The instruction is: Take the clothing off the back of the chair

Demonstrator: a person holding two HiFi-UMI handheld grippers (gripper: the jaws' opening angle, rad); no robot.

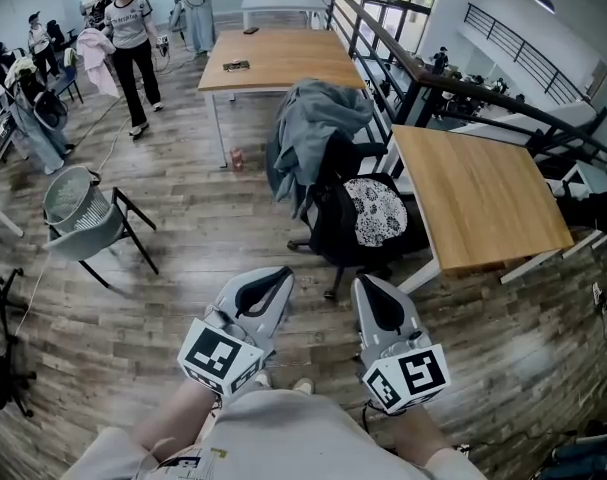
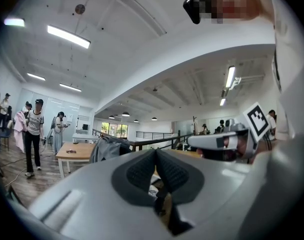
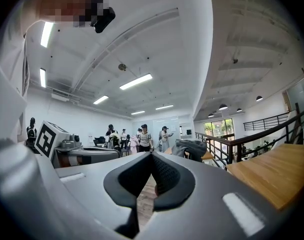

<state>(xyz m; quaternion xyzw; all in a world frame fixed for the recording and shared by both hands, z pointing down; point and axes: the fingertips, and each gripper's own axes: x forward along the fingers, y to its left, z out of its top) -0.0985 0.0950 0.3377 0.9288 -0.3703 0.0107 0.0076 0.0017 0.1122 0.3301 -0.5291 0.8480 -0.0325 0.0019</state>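
Note:
A grey-blue garment (image 1: pixel 313 128) hangs over the back of a black office chair (image 1: pixel 355 223) with a patterned cushion on its seat. The same garment (image 2: pixel 109 148) shows far off in the left gripper view, and the garment (image 3: pixel 191 147) also appears in the right gripper view. My left gripper (image 1: pixel 279 273) and right gripper (image 1: pixel 364 282) are held side by side near my body, well short of the chair. Both are shut with nothing between the pads. Both point level toward the chair.
A wooden table (image 1: pixel 478 193) stands right of the chair, another wooden table (image 1: pixel 273 60) behind it. A grey mesh chair (image 1: pixel 83 216) sits to the left. Several people (image 1: pixel 131 38) stand at the back left. A black railing (image 1: pixel 403 63) runs along the right.

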